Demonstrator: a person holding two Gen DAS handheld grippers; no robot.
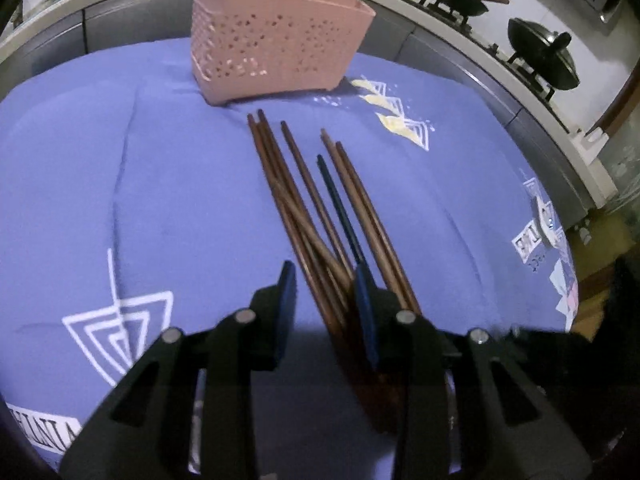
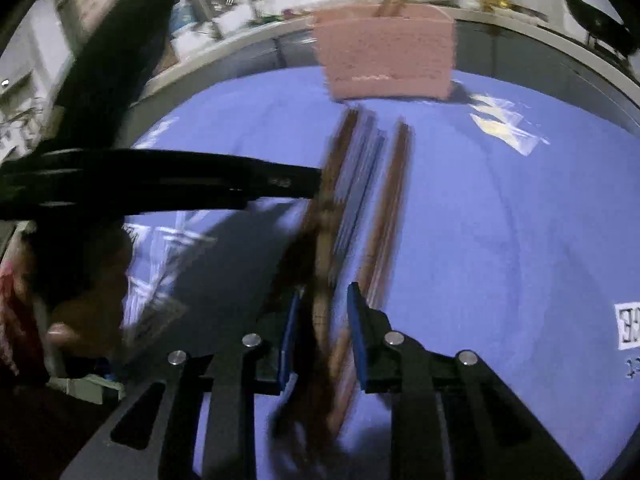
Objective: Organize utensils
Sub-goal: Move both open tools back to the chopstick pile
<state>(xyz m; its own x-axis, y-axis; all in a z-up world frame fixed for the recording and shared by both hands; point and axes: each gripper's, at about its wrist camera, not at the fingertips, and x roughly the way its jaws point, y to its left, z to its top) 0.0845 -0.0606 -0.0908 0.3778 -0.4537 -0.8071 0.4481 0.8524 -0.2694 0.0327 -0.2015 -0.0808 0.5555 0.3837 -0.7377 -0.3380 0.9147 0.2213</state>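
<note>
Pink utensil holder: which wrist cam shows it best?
The left wrist view. The pink utensil holder is sharp there: perforated front wall, small feet and chopsticks standing inside all read clearly, upright on the blue cloth. The right wrist view shows the same holder only as a motion-blurred pink block, with no perforations visible.

We see brown chopsticks [image 1: 304, 208] and one dark blue chopstick [image 1: 340, 208] on a blue cloth [image 1: 180, 168] with white line patterns, near a pink perforated basket [image 1: 276, 44] farther back.
</note>
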